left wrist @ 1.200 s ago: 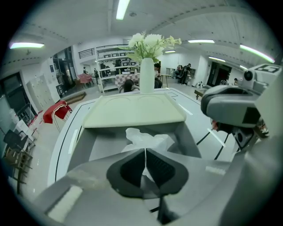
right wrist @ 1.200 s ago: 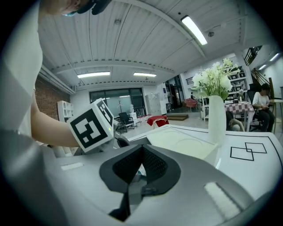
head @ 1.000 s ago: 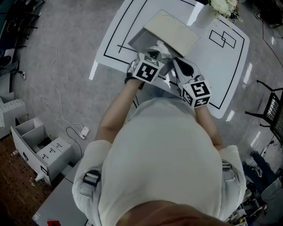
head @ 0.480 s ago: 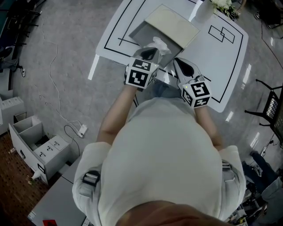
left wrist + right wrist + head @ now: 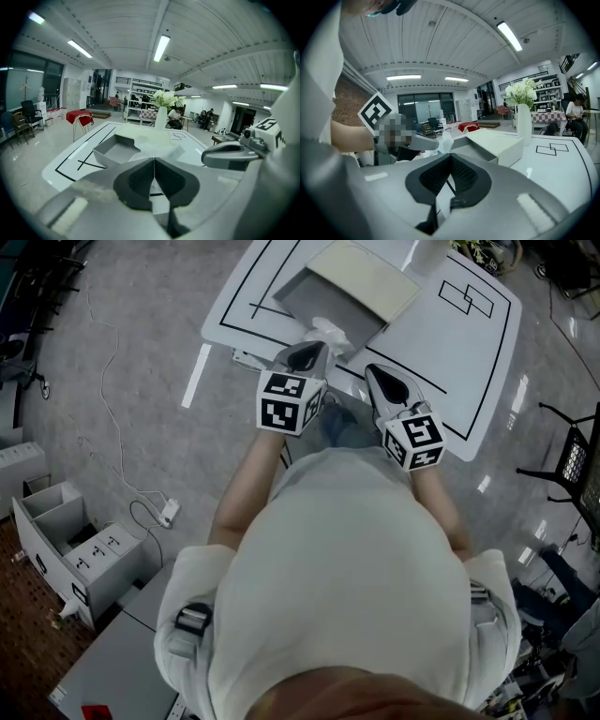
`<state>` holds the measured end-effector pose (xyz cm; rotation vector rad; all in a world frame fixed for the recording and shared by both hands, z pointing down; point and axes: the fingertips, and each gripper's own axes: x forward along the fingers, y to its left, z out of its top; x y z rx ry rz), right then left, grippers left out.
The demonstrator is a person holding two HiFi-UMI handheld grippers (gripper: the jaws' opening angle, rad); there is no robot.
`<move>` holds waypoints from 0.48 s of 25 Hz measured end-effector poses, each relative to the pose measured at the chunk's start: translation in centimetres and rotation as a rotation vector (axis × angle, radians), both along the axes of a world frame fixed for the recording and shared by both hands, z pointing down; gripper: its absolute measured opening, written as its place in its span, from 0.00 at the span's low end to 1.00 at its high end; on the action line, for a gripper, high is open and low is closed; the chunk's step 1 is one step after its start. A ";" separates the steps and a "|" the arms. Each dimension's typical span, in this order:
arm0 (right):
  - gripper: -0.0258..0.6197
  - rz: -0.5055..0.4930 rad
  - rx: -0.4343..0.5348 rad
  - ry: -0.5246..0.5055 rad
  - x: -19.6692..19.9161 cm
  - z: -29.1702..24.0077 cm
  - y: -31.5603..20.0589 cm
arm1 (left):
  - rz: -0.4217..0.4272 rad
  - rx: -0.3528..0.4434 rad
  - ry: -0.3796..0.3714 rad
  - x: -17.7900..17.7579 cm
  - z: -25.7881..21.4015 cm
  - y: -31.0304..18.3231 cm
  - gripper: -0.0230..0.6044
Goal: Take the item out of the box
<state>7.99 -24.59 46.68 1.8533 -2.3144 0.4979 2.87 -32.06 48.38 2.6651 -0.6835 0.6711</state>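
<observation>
We see the left hand-held gripper (image 5: 314, 348) clamped on the white packet (image 5: 330, 332) just above the box's (image 5: 300, 296) near rim. The right hand-held gripper (image 5: 373, 374) hangs alongside, near the counter's (image 5: 450, 352) front edge, jaws together and empty.

The white worktop (image 5: 450, 352) carries black outlined rectangles. At its far edge, at twelve o'clock in the left gripper view, a slim white vase (image 5: 161, 118) holds pale flowers (image 5: 164, 99). In the head view, a grey drawer unit (image 5: 66, 545) stands on the floor at eight o'clock, with a white power strip (image 5: 169, 513) and its trailing cable (image 5: 108, 418) nearby. A black chair (image 5: 574, 465) stands at three o'clock. A red-topped stool (image 5: 79, 118) stands beyond the worktop at ten o'clock in the left gripper view.
</observation>
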 end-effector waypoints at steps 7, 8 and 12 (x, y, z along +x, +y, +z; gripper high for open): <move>0.04 -0.028 0.002 0.012 -1.8 0.0 2.1 | -0.047 -0.005 0.063 -2.2 0.0 2.3 0.04; 0.04 -0.033 0.002 0.014 -2.1 0.0 2.4 | -0.055 -0.006 0.070 -2.6 0.0 2.6 0.04; 0.04 -0.055 0.000 0.024 -3.1 -0.1 3.5 | -0.088 0.000 0.109 -4.0 -0.4 4.0 0.04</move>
